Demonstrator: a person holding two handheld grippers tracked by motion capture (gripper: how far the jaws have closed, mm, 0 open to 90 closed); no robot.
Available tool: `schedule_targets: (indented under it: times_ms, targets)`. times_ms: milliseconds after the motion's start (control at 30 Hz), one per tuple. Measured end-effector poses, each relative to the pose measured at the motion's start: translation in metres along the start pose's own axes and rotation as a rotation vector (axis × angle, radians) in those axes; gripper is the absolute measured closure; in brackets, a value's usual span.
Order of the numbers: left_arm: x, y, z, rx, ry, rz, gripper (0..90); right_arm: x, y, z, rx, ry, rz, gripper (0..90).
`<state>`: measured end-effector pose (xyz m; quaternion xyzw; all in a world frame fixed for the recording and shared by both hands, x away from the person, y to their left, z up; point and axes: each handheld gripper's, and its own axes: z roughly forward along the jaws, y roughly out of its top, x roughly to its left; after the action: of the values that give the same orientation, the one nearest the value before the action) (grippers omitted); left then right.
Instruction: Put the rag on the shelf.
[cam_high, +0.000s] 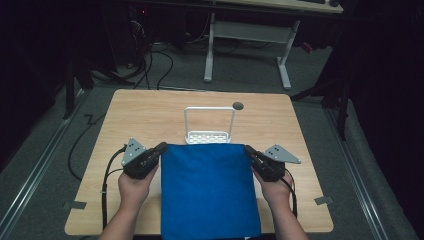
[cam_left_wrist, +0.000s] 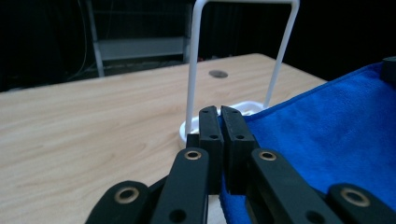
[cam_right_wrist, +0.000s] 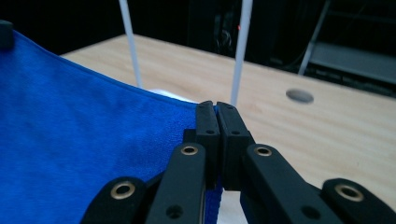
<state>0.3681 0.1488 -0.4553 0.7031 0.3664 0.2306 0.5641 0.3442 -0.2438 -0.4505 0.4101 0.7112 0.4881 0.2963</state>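
Observation:
A blue cloth (cam_high: 207, 192) hangs stretched between my two grippers above the near half of the wooden table (cam_high: 145, 117). My left gripper (cam_high: 161, 148) is shut on the cloth's far left corner, my right gripper (cam_high: 248, 149) on its far right corner. In the left gripper view the jaws (cam_left_wrist: 220, 112) pinch the cloth's edge (cam_left_wrist: 327, 135). The right gripper view has its jaws (cam_right_wrist: 216, 108) closed on the blue cloth (cam_right_wrist: 84, 140) too. A white wire rack (cam_high: 209, 126) with a tall loop handle stands just beyond the cloth's far edge.
A round hole (cam_high: 238, 105) sits in the tabletop behind the rack. Beyond the table stand a white desk frame (cam_high: 247, 45) and cables on a grey floor. Bare wood lies left and right of the cloth.

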Motion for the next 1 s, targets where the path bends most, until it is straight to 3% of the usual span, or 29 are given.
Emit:
schedule_targets:
  times_ms: [33, 300, 733, 1000]
  targets:
    - [-0.002, 0.006, -0.004, -0.021, -0.002, 0.006, 88.2, 0.005, 0.008, -0.006, -0.032, 0.001, -0.014, 89.0]
    - [-0.007, 0.026, -0.018, -0.091, -0.002, 0.049, 88.2, 0.015, 0.027, -0.018, -0.108, -0.016, -0.060, 89.0]
    - [-0.006, 0.067, -0.029, -0.169, 0.033, 0.064, 88.4, 0.011, 0.065, -0.035, -0.220, -0.034, -0.091, 89.0]
    - [-0.011, 0.102, -0.036, -0.218, 0.038, 0.109, 88.5, 0.011, 0.090, -0.045, -0.276, -0.041, -0.110, 89.0]
